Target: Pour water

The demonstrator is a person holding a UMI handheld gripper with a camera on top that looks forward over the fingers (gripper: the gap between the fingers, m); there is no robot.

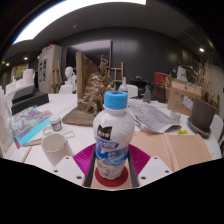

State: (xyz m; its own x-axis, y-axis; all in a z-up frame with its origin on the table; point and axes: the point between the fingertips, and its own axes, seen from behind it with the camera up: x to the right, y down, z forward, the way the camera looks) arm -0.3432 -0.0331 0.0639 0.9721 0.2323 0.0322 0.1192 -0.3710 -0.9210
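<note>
Plastic bottle [111, 140] seemingly in gripper [111, 163]

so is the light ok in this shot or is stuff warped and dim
Gripper view: strong fisheye bending, the table edges curve; a bright ceiling light glares overhead while the far room stays dim; the bottle between the gripper fingers is well lit and sharp, the cup beside it too.

The water bottle [111, 141] fills the gap between the gripper [111, 166] fingers, blocking passage straight ahead. A white cup [54, 147] stands close at its left (only a narrow lane between). Right of it, bare table [185, 150] lies open toward the papers [152, 116].
</note>
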